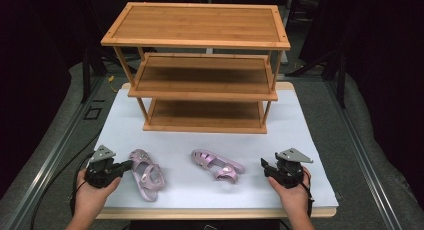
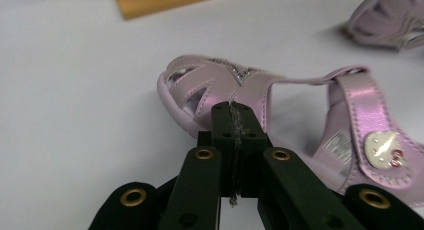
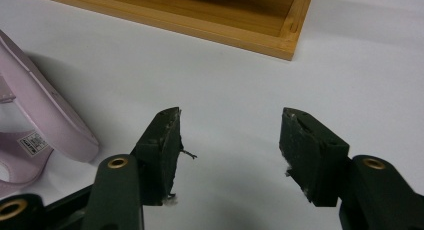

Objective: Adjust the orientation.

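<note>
In the left gripper view, our closed jaws cover part of the near sandal's (image 2: 260, 97) side, and the far sandal (image 2: 390, 17) is cropped at the corner; its label (image 3: 34, 142) is unreadable.

left gripper (image 1: 131, 164): jaws closed together, held low | right gripper (image 1: 263, 163): jaws spread wide, hand-held low

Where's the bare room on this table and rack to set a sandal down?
All three shelves of the rack are bare. The white mat is free right of the rack and in the strip between the rack and the sandals. It is crowded in front: left sandal at the left tongs, right sandal mid-mat.
</note>
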`<state>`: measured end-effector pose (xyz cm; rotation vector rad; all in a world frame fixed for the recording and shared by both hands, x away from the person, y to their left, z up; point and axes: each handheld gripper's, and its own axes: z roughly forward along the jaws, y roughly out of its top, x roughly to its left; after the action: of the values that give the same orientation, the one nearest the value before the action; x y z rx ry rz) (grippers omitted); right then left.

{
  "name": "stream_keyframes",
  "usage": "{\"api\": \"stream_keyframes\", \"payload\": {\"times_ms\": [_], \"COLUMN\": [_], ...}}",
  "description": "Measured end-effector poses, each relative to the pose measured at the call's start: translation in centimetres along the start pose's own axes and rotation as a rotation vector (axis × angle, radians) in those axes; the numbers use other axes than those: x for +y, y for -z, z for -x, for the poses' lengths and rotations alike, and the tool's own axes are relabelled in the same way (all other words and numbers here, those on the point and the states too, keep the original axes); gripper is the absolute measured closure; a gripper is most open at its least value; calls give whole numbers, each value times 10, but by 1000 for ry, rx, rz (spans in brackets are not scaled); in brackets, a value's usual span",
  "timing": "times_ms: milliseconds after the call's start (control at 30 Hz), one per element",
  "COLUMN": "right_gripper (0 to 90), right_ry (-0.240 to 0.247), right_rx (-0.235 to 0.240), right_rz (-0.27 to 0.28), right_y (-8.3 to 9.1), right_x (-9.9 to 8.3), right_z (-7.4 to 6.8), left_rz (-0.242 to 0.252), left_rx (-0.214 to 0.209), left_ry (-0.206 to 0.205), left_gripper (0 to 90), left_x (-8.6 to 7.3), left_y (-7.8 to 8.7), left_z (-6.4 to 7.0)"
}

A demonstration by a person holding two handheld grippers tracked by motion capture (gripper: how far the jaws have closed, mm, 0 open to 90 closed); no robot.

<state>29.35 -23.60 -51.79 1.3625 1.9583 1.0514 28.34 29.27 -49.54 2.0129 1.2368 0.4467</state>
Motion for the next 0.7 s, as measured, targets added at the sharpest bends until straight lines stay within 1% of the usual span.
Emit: {"api": "stream_keyframes", "payload": {"times_ms": [33,67,100,133,200,233,267,300,367,433,467,533,567,600,633,667,700], "right_gripper": [416,416,416,416,415,416,416,416,416,415,416,415,415,415,415,415,415], "right_ry": [0,0,-3,-3,0,-1,-1,-3,-4,-1,-3,-5,-5,-9,-13,-13,-24], "right_rx": [-1,-1,0,0,1,1,4,6,5,7,7,9,9,9,6,6,5], "right_rz": [2,2,1,1,-8,-5,-6,-8,-11,-20,-11,-19,-19,-16,-11,-11,-9], "right_y": [0,0,0,0,-1,-2,-2,-3,-4,-4,-5,-5,-5,-4,-4,-4,-3], "right_x": [0,0,0,0,0,0,0,0,0,0,0,0,0,0,-1,-1,-1], "right_z": [0,0,-1,-1,-2,-3,-3,-3,-4,-3,-4,-3,-3,-3,-1,-1,0], "left_rz": [-24,-24,-35,-35,-49,-23,-23,-8,-18,-20,-25,-28,-26,-23,-9,0,10], "left_rx": [23,23,31,31,34,28,28,24,38,43,27,27,22,16,12,8,-12], "left_ry": [11,11,31,31,50,73,73,83,66,60,63,65,74,84,101,113,130], "left_gripper": [891,892,893,894,894,895,895,895,895,895,891,837,837,808,726,726,637], "left_x": [-8,-8,-17,-17,-25,-28,-28,-25,-20,-18,-15,-12,-10,-9,-8,-7,-5], "left_y": [-2,-2,-5,-5,-9,-10,-10,-13,-16,-18,-20,-21,-20,-19,-16,-13,-7], "left_z": [-3,-3,-7,-7,-11,-14,-14,-17,-19,-19,-22,-26,-29,-31,-32,-33,-34]}}
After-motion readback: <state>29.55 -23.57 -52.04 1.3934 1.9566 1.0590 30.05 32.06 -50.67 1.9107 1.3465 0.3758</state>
